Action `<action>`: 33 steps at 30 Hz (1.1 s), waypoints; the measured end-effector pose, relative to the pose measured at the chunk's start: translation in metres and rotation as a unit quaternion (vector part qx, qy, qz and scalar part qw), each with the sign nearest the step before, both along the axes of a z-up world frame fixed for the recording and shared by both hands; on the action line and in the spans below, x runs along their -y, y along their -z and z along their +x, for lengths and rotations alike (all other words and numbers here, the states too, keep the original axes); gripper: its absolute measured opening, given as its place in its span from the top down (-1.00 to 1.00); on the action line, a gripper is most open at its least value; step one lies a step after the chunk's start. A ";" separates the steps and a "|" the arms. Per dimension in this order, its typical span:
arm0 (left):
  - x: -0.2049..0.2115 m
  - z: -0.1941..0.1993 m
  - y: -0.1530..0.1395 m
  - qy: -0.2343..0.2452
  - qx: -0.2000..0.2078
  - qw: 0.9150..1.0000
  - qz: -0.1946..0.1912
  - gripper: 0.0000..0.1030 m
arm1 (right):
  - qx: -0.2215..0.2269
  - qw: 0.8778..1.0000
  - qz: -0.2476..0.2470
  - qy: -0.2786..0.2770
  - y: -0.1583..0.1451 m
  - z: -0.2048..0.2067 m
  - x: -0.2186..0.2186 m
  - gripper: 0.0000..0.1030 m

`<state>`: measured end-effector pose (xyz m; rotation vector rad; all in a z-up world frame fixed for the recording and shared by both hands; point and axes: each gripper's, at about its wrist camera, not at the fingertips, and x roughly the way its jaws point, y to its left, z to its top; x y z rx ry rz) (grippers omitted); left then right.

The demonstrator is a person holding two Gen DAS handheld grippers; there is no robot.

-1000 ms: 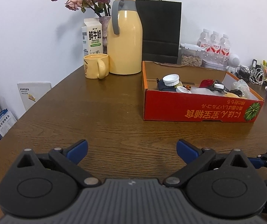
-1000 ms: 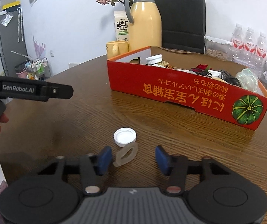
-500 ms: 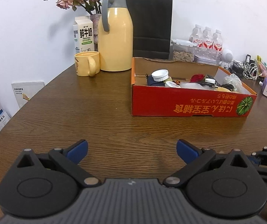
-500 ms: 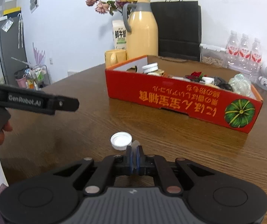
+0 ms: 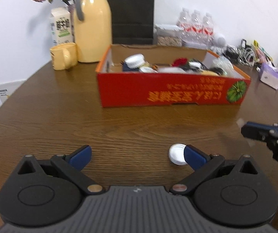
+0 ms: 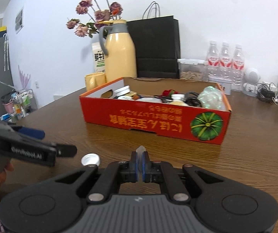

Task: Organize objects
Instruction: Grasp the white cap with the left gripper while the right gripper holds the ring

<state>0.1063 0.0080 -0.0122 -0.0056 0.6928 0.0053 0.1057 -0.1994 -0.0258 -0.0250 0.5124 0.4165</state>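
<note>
From your left wrist camera, your left gripper point(image 5: 137, 153) hung low over the wooden table point(image 5: 42, 116) with its blue-tipped fingers spread wide and nothing between them. A white cap point(image 5: 177, 154) lay flat on the table just beside the right-hand fingertip, partly hidden behind it; whether they touched could not be told. Farther back stood the red cardboard box point(image 5: 170, 95), filled with small items, with a yellow mug point(image 5: 63, 58) and a yellow thermos jug point(image 5: 92, 27) beyond its left end. Your right gripper point(image 5: 243, 127) showed at the right edge, a pale scrap poking from its tip. From your right wrist camera, that right gripper point(image 6: 139, 165) had its jaws pressed nearly together on a small translucent plastic piece point(image 6: 140, 149), whose tip stuck up above the pads. The white cap point(image 6: 90, 159) sat on the table to the left of the fingers, apart from them. Your left gripper point(image 6: 42, 143) reached in from the left edge above the cap, and the red box point(image 6: 154, 120) stood well ahead on the table point(image 6: 245, 161).
</note>
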 end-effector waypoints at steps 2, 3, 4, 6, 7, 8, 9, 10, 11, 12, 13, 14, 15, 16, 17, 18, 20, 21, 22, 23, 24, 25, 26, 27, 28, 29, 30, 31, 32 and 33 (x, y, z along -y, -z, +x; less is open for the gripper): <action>0.006 0.003 0.004 0.005 -0.006 1.000 -0.002 -1.00 | 0.000 1.000 0.002 0.003 0.001 0.000 0.004 0.94; 0.008 0.005 0.005 0.007 -0.008 1.000 -0.002 -1.00 | -0.001 1.000 0.003 0.004 0.002 0.000 0.006 0.94; 0.011 0.006 0.007 0.009 -0.010 1.000 -0.003 -1.00 | -0.001 1.000 0.004 0.004 0.003 0.001 0.007 0.94; 0.017 0.009 0.009 0.013 -0.015 1.000 -0.003 -1.00 | -0.002 1.000 0.005 0.004 0.004 0.001 0.009 0.94; 0.020 0.010 0.010 0.018 -0.016 1.000 -0.002 -1.00 | -0.002 1.000 0.006 0.004 0.005 0.002 0.010 0.94; 0.023 0.011 0.011 0.021 -0.016 1.000 0.000 -1.00 | -0.003 1.000 0.006 0.004 0.005 0.002 0.011 0.94; 0.026 0.012 0.012 0.025 -0.016 1.000 0.003 -1.00 | -0.003 1.000 0.007 0.004 0.005 0.002 0.011 0.94; 0.029 0.013 0.013 0.031 -0.016 0.999 0.006 -1.00 | -0.003 1.000 0.008 0.004 0.006 0.002 0.012 0.94; 0.032 0.014 0.013 0.035 -0.016 0.999 0.009 -1.00 | -0.004 1.000 0.008 0.004 0.006 0.003 0.013 0.94; 0.034 0.015 0.014 0.037 -0.017 0.999 0.011 -1.00 | -0.004 1.000 0.009 0.004 0.006 0.003 0.013 0.94; 0.036 0.015 0.015 0.040 -0.017 0.999 0.012 -1.00 | -0.004 1.000 0.009 0.003 0.006 0.003 0.014 0.94; 0.037 0.016 0.015 0.041 -0.018 0.999 0.012 -0.98 | -0.004 1.000 0.009 0.003 0.007 0.004 0.014 0.94; 0.038 0.017 0.016 0.040 -0.020 0.999 0.012 -0.98 | -0.004 1.000 0.009 0.003 0.007 0.004 0.014 0.93; 0.038 0.018 0.017 0.038 -0.022 0.999 0.012 -0.91 | -0.005 1.000 0.009 0.004 0.007 0.004 0.014 0.93; 0.038 0.019 0.018 0.037 -0.024 0.999 0.011 -0.77 | -0.005 1.000 0.010 0.003 0.007 0.005 0.015 0.94; 0.037 0.020 0.019 0.035 -0.028 0.999 0.009 -0.71 | -0.005 1.000 0.009 0.003 0.007 0.005 0.015 0.94; 0.036 0.019 0.018 0.033 -0.023 0.999 0.009 -0.45 | -0.005 1.000 0.009 0.002 0.007 0.006 0.015 0.94; 0.036 0.019 0.017 0.035 -0.020 0.999 0.009 -0.36 | -0.005 1.000 0.009 0.001 0.007 0.006 0.015 0.94; 0.036 0.018 0.017 0.038 -0.017 0.999 0.010 -0.17 | -0.005 1.000 0.009 0.001 0.007 0.006 0.014 0.94; 0.037 0.017 0.017 0.042 -0.013 0.999 0.010 0.16 | -0.006 1.000 0.008 0.000 0.007 0.007 0.014 0.94; 0.038 0.016 0.016 0.047 -0.010 0.999 0.009 0.37 | -0.006 1.000 0.008 -0.002 0.007 0.007 0.013 0.94; 0.038 0.015 0.015 0.050 -0.008 0.999 0.008 0.43 | -0.006 1.000 0.007 -0.003 0.007 0.007 0.012 0.94; 0.038 0.015 0.014 0.052 -0.009 0.999 0.007 0.43 | -0.006 1.000 0.006 -0.005 0.007 0.007 0.011 0.94; 0.038 0.015 0.014 0.054 -0.009 0.998 0.006 0.43 | -0.006 1.000 0.005 -0.005 0.007 0.008 0.010 0.94; 0.038 0.015 0.014 0.056 -0.009 0.998 0.004 0.43 | -0.005 1.000 0.004 -0.006 0.006 0.008 0.009 0.94; 0.037 0.015 0.013 0.056 -0.008 0.998 0.002 0.43 | -0.004 1.000 0.002 -0.007 0.006 0.009 0.009 0.94; 0.037 0.016 0.012 0.055 -0.005 0.998 0.003 0.43 | -0.002 1.000 0.001 -0.009 0.004 0.010 0.008 0.94; 0.037 0.016 0.009 0.054 -0.001 0.999 0.003 0.43 | 0.000 1.000 -0.001 -0.010 0.003 0.011 0.007 0.94; 0.035 0.017 0.007 0.054 0.004 0.999 0.001 0.43 | 0.004 1.000 -0.003 -0.011 0.001 0.012 0.005 0.94; 0.034 0.018 0.003 0.053 0.010 0.999 0.000 0.43 | 0.008 1.000 -0.005 -0.012 -0.001 0.014 0.004 0.94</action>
